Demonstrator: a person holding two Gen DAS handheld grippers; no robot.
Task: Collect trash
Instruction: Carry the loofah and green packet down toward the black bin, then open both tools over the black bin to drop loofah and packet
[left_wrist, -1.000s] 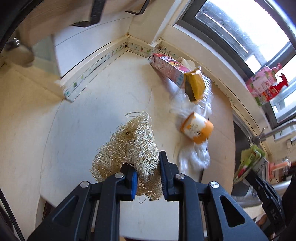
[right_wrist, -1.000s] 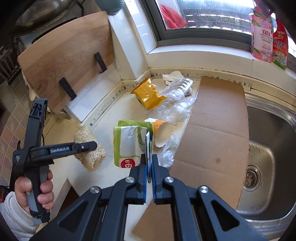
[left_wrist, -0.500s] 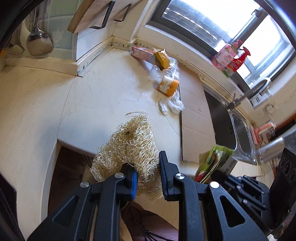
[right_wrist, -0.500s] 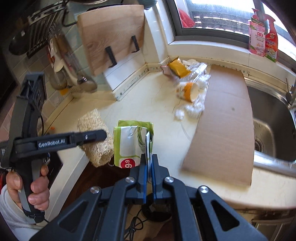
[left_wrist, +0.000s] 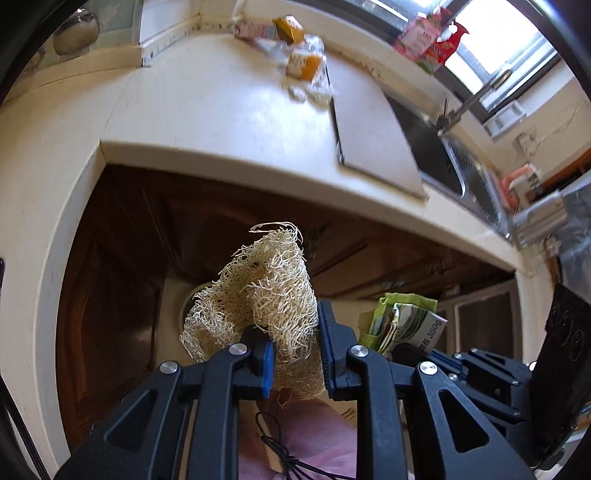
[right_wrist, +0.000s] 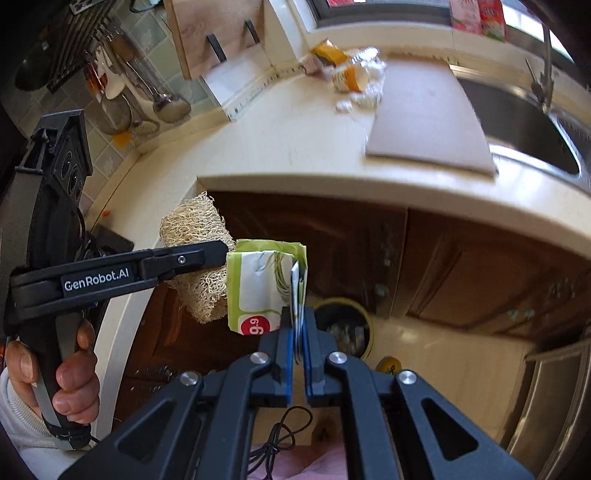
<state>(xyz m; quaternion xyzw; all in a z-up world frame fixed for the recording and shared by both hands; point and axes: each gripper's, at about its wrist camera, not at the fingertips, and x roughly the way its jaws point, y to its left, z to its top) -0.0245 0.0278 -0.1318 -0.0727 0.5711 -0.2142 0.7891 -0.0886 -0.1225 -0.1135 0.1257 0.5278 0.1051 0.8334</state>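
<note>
Trash in both your tongs, off the worktop edge and over the floor. Left tongs (left_wrist: 295, 343) clamp a loofah scrub (left_wrist: 266, 291) by its lower end; its long axis runs up and away from the pads, frayed tip pointing toward the worktop lip. From the right wrist view the same loofah (right_wrist: 195, 229) sticks out both sides of the left tongs (right_wrist: 221, 254), with your left hand (right_wrist: 55, 373) wrapped round the handle. Right tongs (right_wrist: 297, 332) are pinched nearly flat on a green-and-white packet (right_wrist: 258, 288), gripped at one edge; the packet stands upright, long axis pointing away from the pads, red price dot at the bottom. Loofah and packet sit just beside each other; whether they touch, you cannot tell.

Below and past the packet: a round bin (right_wrist: 347, 325) on the floor, dark inside, partly hidden by the right tongs. Dark wood cabinet doors (right_wrist: 461, 258) behind it.

On the worktop (right_wrist: 295, 147), well apart from you: a heap of wrappers and plastic (right_wrist: 351, 77) near the corner, a flat cardboard sheet (right_wrist: 424, 114) beside it, reaching the sink (right_wrist: 524, 129). Cutting board (right_wrist: 210, 33) leans on the wall; ladles (right_wrist: 162, 99) hang to its left.
</note>
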